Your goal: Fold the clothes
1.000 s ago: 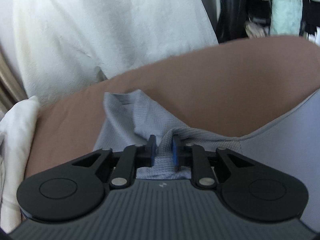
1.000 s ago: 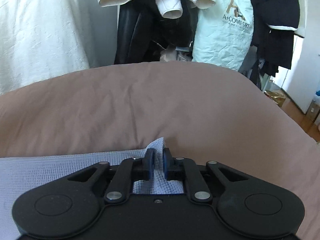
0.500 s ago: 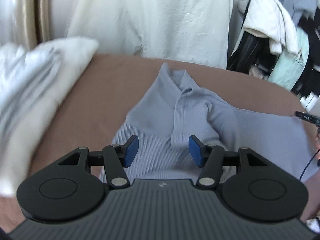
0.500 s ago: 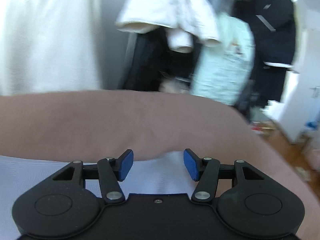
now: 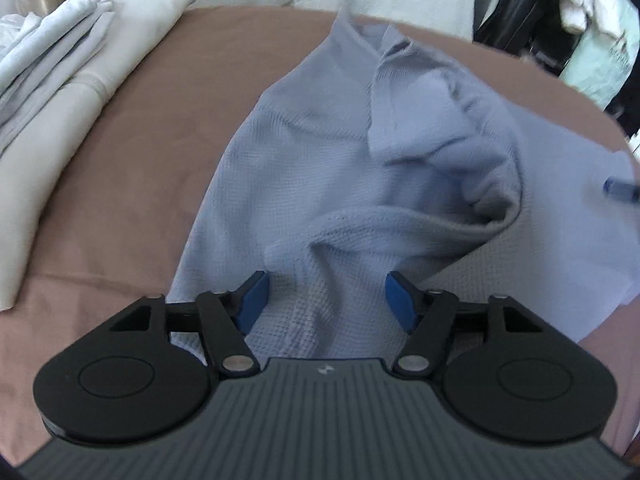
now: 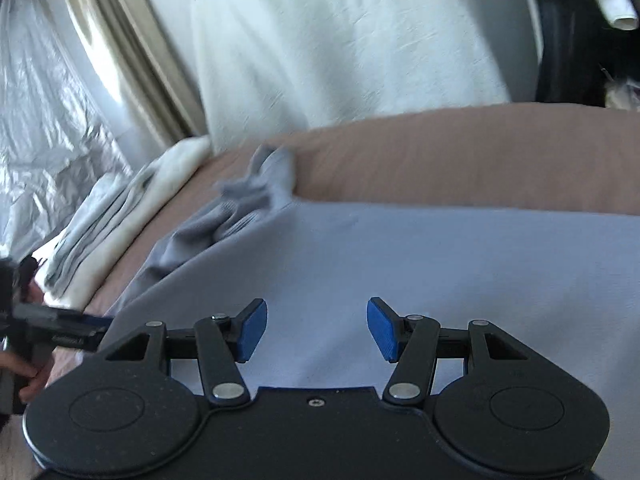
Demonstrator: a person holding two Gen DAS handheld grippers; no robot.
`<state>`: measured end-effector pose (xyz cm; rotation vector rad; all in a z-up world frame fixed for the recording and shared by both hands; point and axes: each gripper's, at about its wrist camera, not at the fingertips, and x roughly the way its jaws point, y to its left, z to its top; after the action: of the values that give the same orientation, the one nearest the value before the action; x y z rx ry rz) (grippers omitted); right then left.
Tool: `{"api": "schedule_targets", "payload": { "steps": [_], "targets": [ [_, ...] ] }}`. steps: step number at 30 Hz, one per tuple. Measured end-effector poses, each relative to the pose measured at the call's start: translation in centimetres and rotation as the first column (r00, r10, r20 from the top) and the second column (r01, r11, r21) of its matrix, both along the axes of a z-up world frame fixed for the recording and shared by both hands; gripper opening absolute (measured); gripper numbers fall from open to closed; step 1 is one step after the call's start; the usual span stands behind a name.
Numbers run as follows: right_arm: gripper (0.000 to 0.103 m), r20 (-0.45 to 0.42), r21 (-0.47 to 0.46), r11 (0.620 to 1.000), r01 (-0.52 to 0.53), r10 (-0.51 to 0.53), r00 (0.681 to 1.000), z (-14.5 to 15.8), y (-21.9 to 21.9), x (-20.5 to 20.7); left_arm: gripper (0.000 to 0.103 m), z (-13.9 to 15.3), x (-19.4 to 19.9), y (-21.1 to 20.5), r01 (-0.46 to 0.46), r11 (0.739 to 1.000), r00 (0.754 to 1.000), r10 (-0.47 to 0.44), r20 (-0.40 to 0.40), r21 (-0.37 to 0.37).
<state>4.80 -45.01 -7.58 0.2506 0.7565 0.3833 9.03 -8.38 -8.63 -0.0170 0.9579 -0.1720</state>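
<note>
on the brown bed cover [image 5: 132, 152] lies a pale blue waffle-knit shirt [image 5: 320, 152], collar end pointing away from the left wrist camera, its near part rumpled into a ridge and one sleeve doubled over onto the chest in a loose bunch. the left gripper [image 5: 324, 300] hangs just over the near edge of the shirt with its blue pads spread wide and nothing between them. the right gripper [image 6: 316, 328] is likewise spread apart and empty, poised above a smooth, flat stretch of the same blue cloth [image 6: 440, 264]; in that view the collar and sleeve end sits crumpled at the far left of the garment. to the left of the shirt, touching the bed cover's edge, sits a stack of folded linens [image 5: 60, 80], cream and pale grey, which look already folded, though whether they belong to this job cannot be told. judging by how the shirt lies, it is laid out along the bed with one part drawn inward, so it reads as somewhere in the middle of a fold rather than a finished packet: the body is broad and open on the right side, the sleeve heap is untidy, and no neat rectangle shows. what seems left is to flatten the bunched sleeve, bring the sides in and double the length over. motion blur softens the far collar in both views.
</note>
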Motion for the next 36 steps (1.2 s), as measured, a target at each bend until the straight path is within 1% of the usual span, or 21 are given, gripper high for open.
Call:
{"api": "schedule_targets", "payload": {
  "steps": [1,4,5,8,10,12,14,16,17,18,19,20,21,24,25,26,27,28,31,33,36],
  "targets": [
    [0.061,0.001,-0.023,1.0,-0.01,0.01,1.0,0.1,0.5,0.0,0.085,-0.1,0.1,0.0,0.002,1.0,1.0,-0.001,0.006,-0.004],
    [0.061,-0.001,-0.105,0.994,-0.027,0.027,1.0,0.3,0.8,0.2,0.086,-0.5,0.4,-0.1,0.006,1.0,1.0,-0.006,0.022,-0.017],
    [0.061,-0.01,-0.141,0.99,-0.009,0.008,1.0,0.2,0.5,0.2,0.086,-0.6,0.5,-0.1,0.008,1.0,1.0,-0.007,0.028,-0.022],
    [0.061,-0.098,-0.251,0.966,0.061,-0.088,0.991,-0.6,-1.6,-0.2,0.086,-0.9,0.7,-0.1,0.013,0.999,0.999,-0.011,0.044,-0.034],
    [0.061,-0.143,-0.265,0.954,0.142,-0.184,0.972,-0.8,-4.2,-0.8,0.086,-1.1,0.9,-0.1,0.013,0.999,0.998,-0.011,0.057,-0.035],
    [0.061,-0.187,-0.257,0.939,0.228,-0.279,0.942,-0.8,-7.0,-1.4,0.085,-0.9,0.4,-0.2,-0.04,0.996,0.995,0.033,0.093,0.076],
    [0.061,-0.226,-0.224,0.914,0.339,-0.387,0.894,-0.7,-10.2,-2.1,0.08,-0.7,0.1,-0.4,-0.029,0.992,0.993,0.015,0.117,0.122],
    [0.061,-0.248,-0.204,0.872,0.444,-0.485,0.839,-0.9,-12.8,-3.2,0.066,-0.7,0.2,-0.3,-0.003,0.994,0.994,-0.01,0.112,0.109],
    [0.061,-0.258,-0.197,0.848,0.492,-0.529,0.808,-1.0,-14.0,-3.8,0.061,-0.6,0.2,-0.3,0.012,0.995,0.994,-0.023,0.109,0.103],
    [0.061,-0.27,-0.186,0.828,0.53,-0.561,0.782,-1.2,-15.1,-4.2,0.052,-0.7,0.3,-0.5,0.034,0.995,0.994,-0.044,0.1,0.096],
    [0.061,-0.287,-0.17,0.816,0.552,-0.577,0.765,-1.5,-15.8,-4.5,0.046,-0.8,0.4,-0.6,0.056,0.994,0.994,-0.064,0.091,0.09],
    [0.061,-0.303,-0.155,0.81,0.566,-0.584,0.753,-1.7,-16.4,-4.6,0.046,-0.9,0.5,-0.7,0.077,0.994,0.993,-0.084,0.083,0.083],
    [0.061,-0.312,-0.144,0.807,0.573,-0.586,0.748,-1.8,-16.7,-4.6,0.046,-1.1,0.7,-0.7,0.093,0.993,0.992,-0.098,0.078,0.069],
    [0.061,-0.322,-0.131,0.803,0.581,-0.589,0.741,-2.1,-16.7,-4.5,0.053,-1.7,0.7,-0.6,0.118,0.993,0.989,-0.119,0.086,0.023],
    [0.061,-0.326,-0.131,0.802,0.583,-0.59,0.739,-2.2,-16.8,-4.4,0.052,-2.0,0.6,-0.6,0.123,0.992,0.988,-0.123,0.092,0.011],
    [0.061,-0.333,-0.129,0.801,0.585,-0.591,0.735,-2.4,-16.7,-4.2,0.048,-2.2,0.4,-0.9,0.123,0.992,0.986,-0.126,0.107,0.032],
    [0.062,-0.345,-0.128,0.801,0.584,-0.588,0.731,-2.9,-16.6,-3.8,0.029,-2.3,0.2,-1.2,0.123,0.991,0.984,-0.129,0.124,0.054],
    [0.062,-0.354,-0.134,0.804,0.58,-0.586,0.73,-3.3,-16.6,-3.5,0.005,-1.6,-0.3,-1.7,0.116,0.989,0.979,-0.13,0.157,0.095],
    [0.062,-0.343,-0.182,0.809,0.558,-0.584,0.736,-3.9,-15.8,-2.8,0.005,0.8,-1.7,-2.9,0.078,0.975,0.958,-0.132,0.255,0.209],
    [0.061,-0.323,-0.22,0.81,0.544,-0.587,0.743,-3.9,-15.3,-2.6,0.005,3.3,-2.7,-1.2,-0.083,0.978,0.944,0.015,0.33,0.192],
    [0.061,-0.318,-0.221,0.792,0.569,-0.61,0.726,-3.8,-15.4,-2.9,0.007,1.8,-2.2,1.9,-0.184,0.981,0.964,0.167,0.209,0.067]
  ]
}}
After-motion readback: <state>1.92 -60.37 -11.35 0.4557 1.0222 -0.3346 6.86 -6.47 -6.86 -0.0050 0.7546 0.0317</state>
